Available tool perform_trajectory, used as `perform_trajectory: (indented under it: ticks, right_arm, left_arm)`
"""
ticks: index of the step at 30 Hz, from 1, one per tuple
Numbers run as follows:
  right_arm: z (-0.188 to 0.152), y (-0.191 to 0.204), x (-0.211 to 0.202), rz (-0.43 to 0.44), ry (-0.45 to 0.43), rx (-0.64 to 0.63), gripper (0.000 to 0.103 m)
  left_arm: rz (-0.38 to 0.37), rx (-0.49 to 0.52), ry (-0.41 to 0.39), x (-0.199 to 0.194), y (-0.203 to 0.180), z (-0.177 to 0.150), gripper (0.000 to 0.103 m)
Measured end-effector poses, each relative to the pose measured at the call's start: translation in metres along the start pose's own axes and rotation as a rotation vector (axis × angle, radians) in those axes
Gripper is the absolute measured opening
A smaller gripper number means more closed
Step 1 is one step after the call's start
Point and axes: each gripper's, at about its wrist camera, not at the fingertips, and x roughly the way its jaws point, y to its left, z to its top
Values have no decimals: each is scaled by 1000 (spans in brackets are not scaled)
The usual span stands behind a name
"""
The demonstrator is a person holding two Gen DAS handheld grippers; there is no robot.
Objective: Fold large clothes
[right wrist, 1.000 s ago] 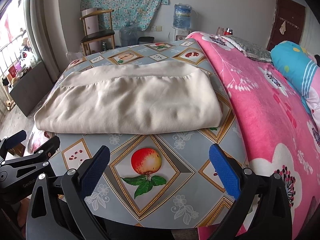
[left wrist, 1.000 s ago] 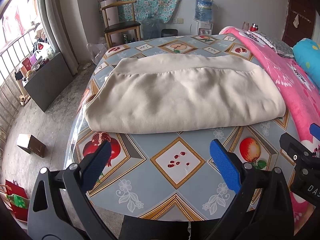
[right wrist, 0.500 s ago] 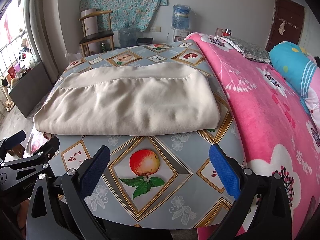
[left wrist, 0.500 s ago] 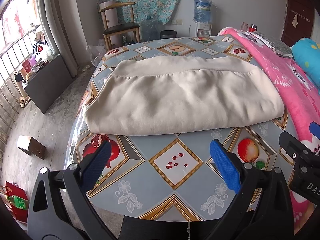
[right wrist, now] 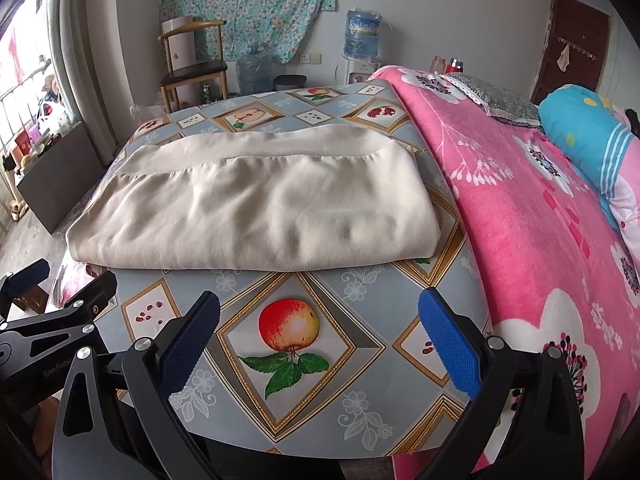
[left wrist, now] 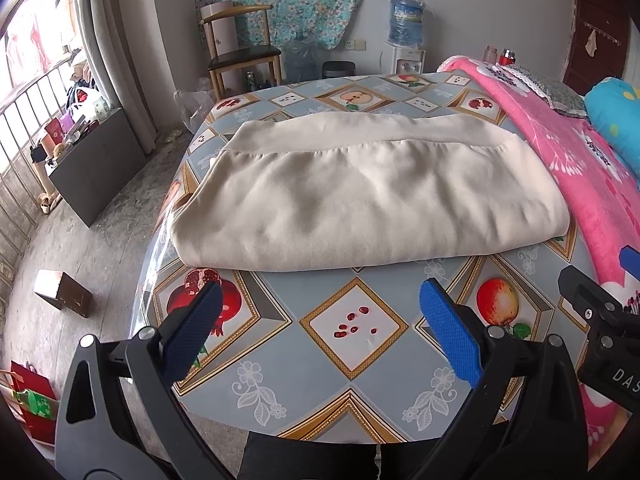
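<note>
A cream garment point(left wrist: 360, 196) point(right wrist: 256, 212) lies folded into a wide rectangle on the fruit-patterned table cover point(left wrist: 352, 332) point(right wrist: 352, 364), its ribbed hem along the far side. My left gripper point(left wrist: 320, 316) hangs open near the table's front edge, short of the garment's near fold, with nothing between its blue pads point(left wrist: 450, 336). Beside it on the right, my right gripper point(right wrist: 320, 332) is also open and empty, over the printed apple. Each gripper shows at the edge of the other's view.
A pink flowered blanket point(right wrist: 532, 220) covers the right side, with a blue pillow point(right wrist: 580, 128) beyond. Behind the table stand a wooden chair point(left wrist: 240, 52) and a water dispenser point(left wrist: 406, 36). A dark cabinet point(left wrist: 92, 168) and a small box point(left wrist: 62, 292) sit on the floor left.
Both grippers have drifted slightly back and down from the garment, so it sits a little higher in the views. The garment has not moved, and both grippers stay open.
</note>
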Motion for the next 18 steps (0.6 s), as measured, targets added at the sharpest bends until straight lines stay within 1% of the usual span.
perform_trajectory:
  ticks: [18]
  right_arm:
    - [-2,-1,2,-3,4,-2,97]
  left_arm:
    - [0,-1,-1,0,0,0,95]
